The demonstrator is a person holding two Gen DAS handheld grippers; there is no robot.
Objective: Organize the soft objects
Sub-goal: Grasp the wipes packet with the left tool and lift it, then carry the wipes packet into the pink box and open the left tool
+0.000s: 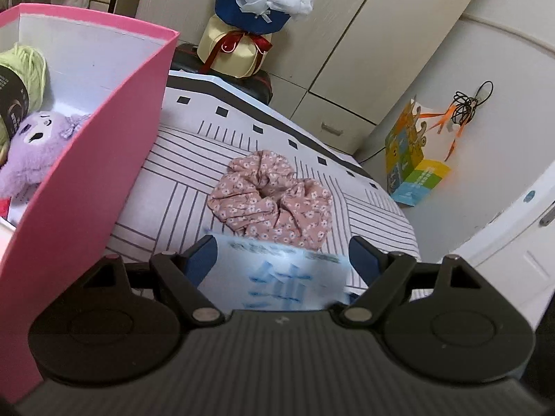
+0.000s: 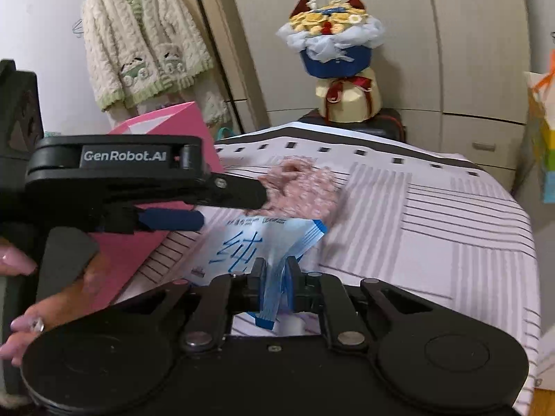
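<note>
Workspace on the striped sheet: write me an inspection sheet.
Surface: striped sheet, flat.
Job's things: floral scrunchie on sheet; tissue pack; plush toy and yarn inside pink box.
Clutter: bouquet, colourful bag.
Grippers: right gripper shut on the pack's end; left gripper open around the pack.
Cables: black tangle on wall.
Surroundings: cupboards, hanging cardigan.

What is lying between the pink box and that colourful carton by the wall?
A pink floral scrunchie lies on the striped bedsheet between the pink box and the colourful carton, shown in the left wrist view.
</note>
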